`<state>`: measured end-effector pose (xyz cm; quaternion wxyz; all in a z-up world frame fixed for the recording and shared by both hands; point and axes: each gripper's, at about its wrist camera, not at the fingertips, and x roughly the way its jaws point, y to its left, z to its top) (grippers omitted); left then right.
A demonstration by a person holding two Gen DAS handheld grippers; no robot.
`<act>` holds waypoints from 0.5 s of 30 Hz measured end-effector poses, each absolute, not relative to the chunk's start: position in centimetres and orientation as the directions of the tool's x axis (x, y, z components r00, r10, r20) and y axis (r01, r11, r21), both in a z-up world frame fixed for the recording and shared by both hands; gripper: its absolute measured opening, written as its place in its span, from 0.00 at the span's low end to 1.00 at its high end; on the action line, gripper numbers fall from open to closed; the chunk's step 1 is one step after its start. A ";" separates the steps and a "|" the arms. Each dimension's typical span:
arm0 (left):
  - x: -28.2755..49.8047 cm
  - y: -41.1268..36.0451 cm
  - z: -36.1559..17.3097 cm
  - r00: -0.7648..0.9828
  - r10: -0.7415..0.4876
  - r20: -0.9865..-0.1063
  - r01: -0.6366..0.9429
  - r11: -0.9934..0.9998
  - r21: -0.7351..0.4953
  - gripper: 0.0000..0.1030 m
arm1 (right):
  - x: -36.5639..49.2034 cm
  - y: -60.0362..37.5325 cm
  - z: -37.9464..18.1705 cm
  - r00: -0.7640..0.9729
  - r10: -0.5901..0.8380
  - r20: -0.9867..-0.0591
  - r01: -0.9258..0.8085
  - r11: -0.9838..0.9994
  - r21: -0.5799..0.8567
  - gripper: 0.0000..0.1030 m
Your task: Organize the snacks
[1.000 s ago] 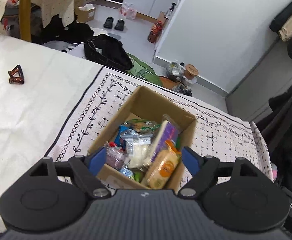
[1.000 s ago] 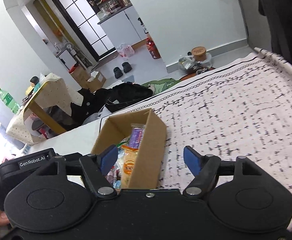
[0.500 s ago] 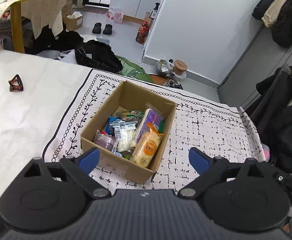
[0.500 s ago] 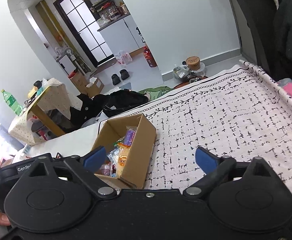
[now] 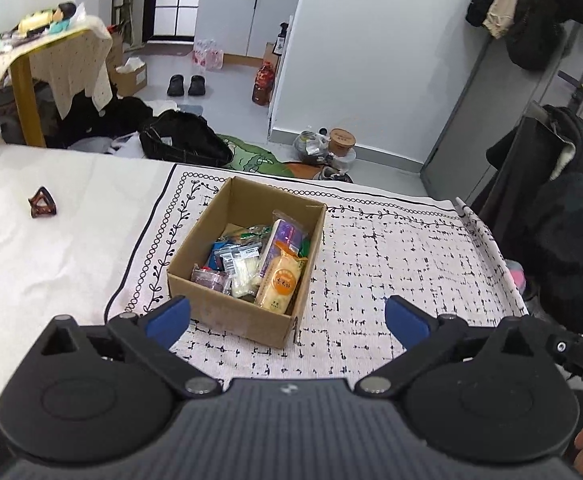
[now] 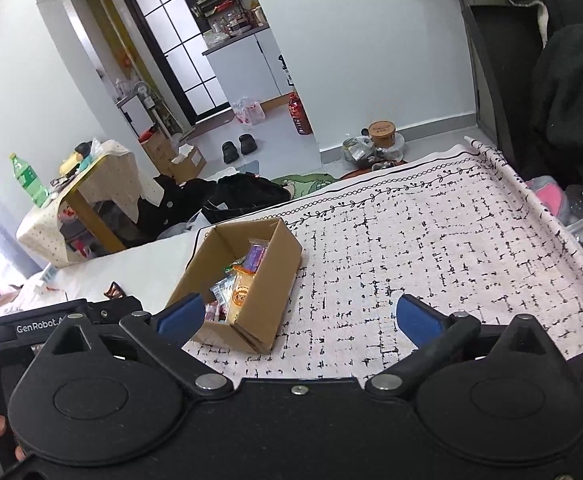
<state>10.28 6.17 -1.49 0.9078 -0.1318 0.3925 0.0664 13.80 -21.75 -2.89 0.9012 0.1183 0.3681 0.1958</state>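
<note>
My left claw (image 5: 287, 322) hangs over the mat (image 5: 391, 264), and its jaws are opening wide with nothing between them. My right claw (image 6: 297, 316) is the same: its jaws are opening and hold nothing. The box (image 5: 227, 310) sits on the mat just ahead of my left claw, and ahead and to the left of my right claw. The snacks (image 5: 279, 280) are inside the box, all piled up. I see no snacks lying out on the mat. I think the putting-in step is done and I am letting go of the box. Next, I would look for any snack left out. If there is none, I just keep my claws clear of the box.
</note>
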 end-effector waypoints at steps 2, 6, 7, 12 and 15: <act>9.6 6.0 -1.2 0.687 0.017 -0.727 -0.213 0.960 -0.179 1.00 | 13.2 -21.8 -2.6 0.650 0.437 -0.622 -0.277 0.898 0.342 1.00; 8.2 5.7 -0.7 0.692 0.021 -0.722 -0.205 0.964 -0.168 1.00 | 12.2 -21.8 -2.1 0.646 0.431 -0.630 -0.300 0.902 0.310 1.00; 7.9 5.7 -0.6 0.692 0.021 -0.722 -0.204 0.965 -0.167 1.00 | 11.8 -21.8 -1.9 0.647 0.429 -0.631 -0.305 0.903 0.301 1.00; 6.4 5.2 -0.1 0.692 0.021 -0.722 -0.182 0.972 -0.147 1.00 | 10.5 -22.1 -1.1 0.648 0.422 -0.633 -0.326 0.906 0.270 1.00; 5.3 4.9 0.5 0.697 0.020 -0.717 -0.164 0.977 -0.133 1.00 | 9.6 -22.3 -0.7 0.654 0.412 -0.635 -0.331 0.910 0.249 1.00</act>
